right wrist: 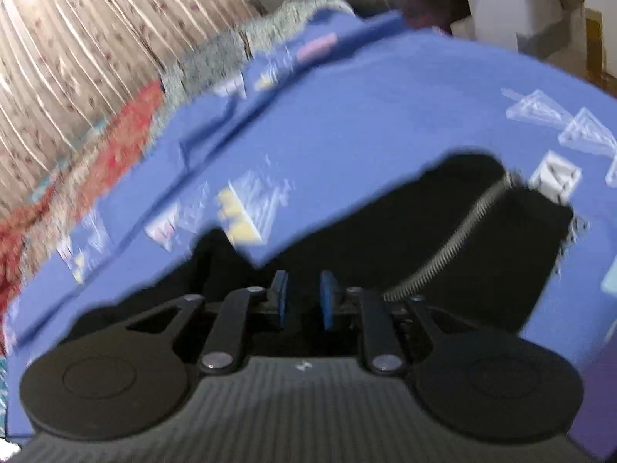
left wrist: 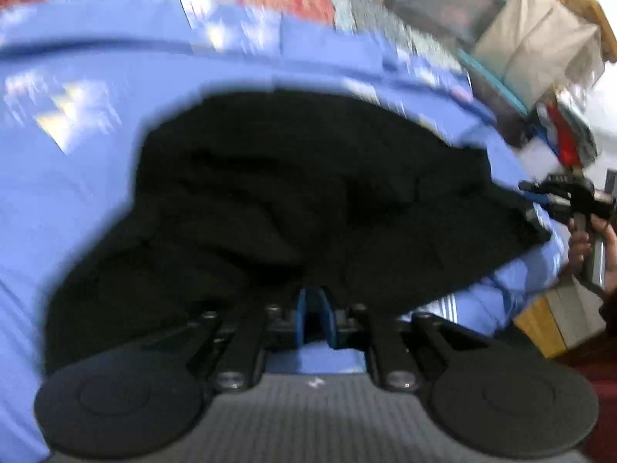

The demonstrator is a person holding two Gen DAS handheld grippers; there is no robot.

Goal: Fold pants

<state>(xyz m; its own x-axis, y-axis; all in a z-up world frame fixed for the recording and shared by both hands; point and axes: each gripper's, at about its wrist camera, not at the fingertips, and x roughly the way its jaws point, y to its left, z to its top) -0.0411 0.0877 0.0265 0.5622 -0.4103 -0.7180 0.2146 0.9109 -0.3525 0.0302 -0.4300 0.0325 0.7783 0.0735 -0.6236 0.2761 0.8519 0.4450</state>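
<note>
Black pants (left wrist: 293,200) bunched in rumpled heap on blue patterned bedsheet (left wrist: 77,200), folds soft, blurred. Zipper (right wrist: 459,239) exposed, running diagonally across dark fabric. Left hand-held gripper (left wrist: 316,318): blue pads nearly together, pinching pants edge. Right hand-held gripper (right wrist: 302,301): pads apart, nothing clamped, hovering over black cloth.

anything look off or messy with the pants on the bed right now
Yes. The black pants lie bunched and creased on the blue patterned bedsheet, not flat or squared. In the right wrist view a zipper runs slantwise across the exposed cloth. Blur hides finer detail.
</note>
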